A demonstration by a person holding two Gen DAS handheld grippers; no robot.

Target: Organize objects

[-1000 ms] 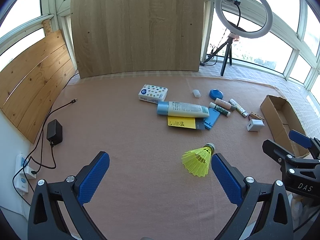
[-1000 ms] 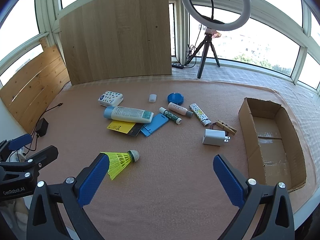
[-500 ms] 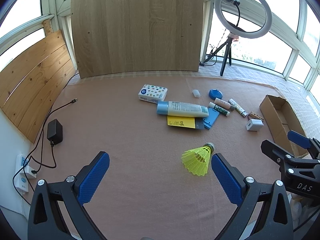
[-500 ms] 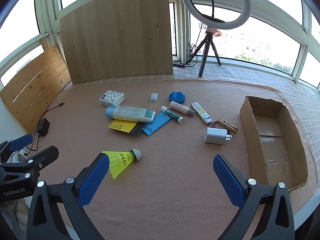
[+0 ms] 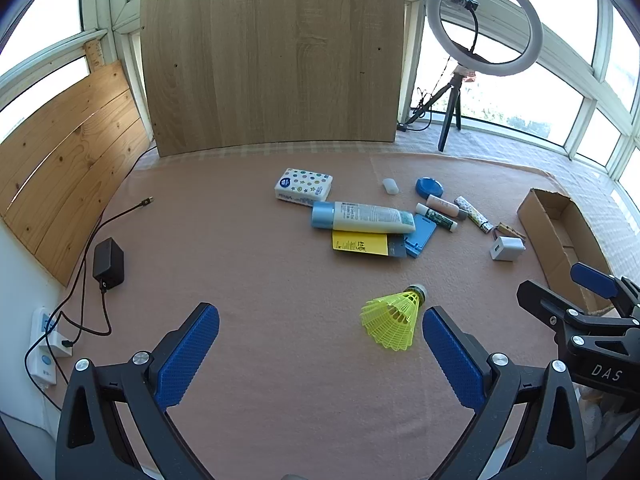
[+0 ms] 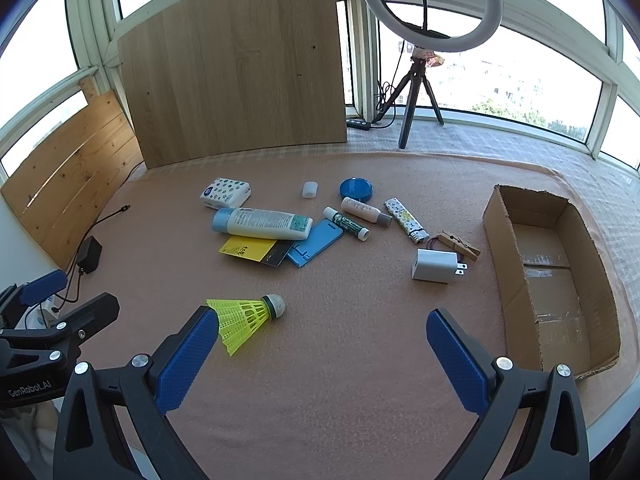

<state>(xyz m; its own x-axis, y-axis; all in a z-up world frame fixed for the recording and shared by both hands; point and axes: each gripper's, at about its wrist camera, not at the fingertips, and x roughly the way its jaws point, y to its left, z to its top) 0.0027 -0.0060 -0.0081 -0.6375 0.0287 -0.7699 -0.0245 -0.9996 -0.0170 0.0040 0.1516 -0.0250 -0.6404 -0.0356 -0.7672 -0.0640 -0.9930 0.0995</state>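
Observation:
A yellow shuttlecock [image 5: 394, 318] lies on the pink cloth just ahead of my left gripper's right finger; in the right wrist view the shuttlecock [image 6: 246, 318] lies by my right gripper's left finger. Further back lie a lotion tube [image 6: 262, 223], a tissue pack [image 6: 226, 198], a yellow card [image 6: 246, 249], a blue holder [image 6: 316, 242], a white charger [image 6: 436, 266] and small tubes. An open cardboard box [image 6: 496, 216] stands at the right. My left gripper [image 5: 320, 346] and right gripper [image 6: 322, 350] are both open and empty.
A ring light on a tripod [image 6: 416, 92] stands at the back. Wooden boards [image 5: 272, 56] lean against the windows. A black adapter [image 5: 108, 264] with cables and a power strip [image 5: 46, 354] lie at the left edge. A blue lid [image 6: 356, 189] and a clothespin [image 6: 460, 246] lie among the items.
Both grippers have drifted slightly; the objects have shifted a little in view. Nothing was taken hold of.

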